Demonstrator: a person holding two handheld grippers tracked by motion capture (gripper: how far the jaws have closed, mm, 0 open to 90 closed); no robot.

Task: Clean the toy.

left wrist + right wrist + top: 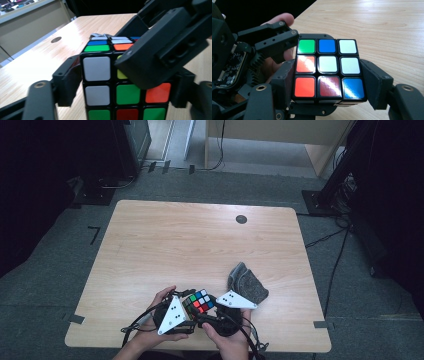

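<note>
**Near edge of table: puzzle cube clamped by both grippers**

At the near edge of the wooden table [200, 235], just right of centre, a scrambled puzzle cube [199, 301] was held between the two handheld grippers, raised slightly off the surface as far as the high view showed. The left gripper [176, 314] sat on the cube's left side, the right gripper [220, 312] on its right and near side; each carried a grey three-cornered plate on top. The person's left hand [155, 320] and right hand [230, 340] came in from the bottom edge.

Left gripper view: its own jaws were closed against two opposite sides of the cube [117, 87], pads pressed flat on the black plastic. One jaw of the other gripper [160, 50] crossed the upper right of the facing side, covering part of it. Visible stickers on that side: white, white, green down the left column; green and orange in the middle row.

Right gripper view: its jaws likewise gripped the cube [328, 67] on both flanks. Facing side read green, blue, white; orange-red, white, white; red, dark red, blue. The left gripper [274, 37] bore on the cube's upper left corner, with a fingertip [284, 18] behind it.

A crumpled grey cloth [246, 282] lay on the table just beyond and right of the grippers. A small dark round grommet [241, 219] sat near the far edge, right of centre.
</note>
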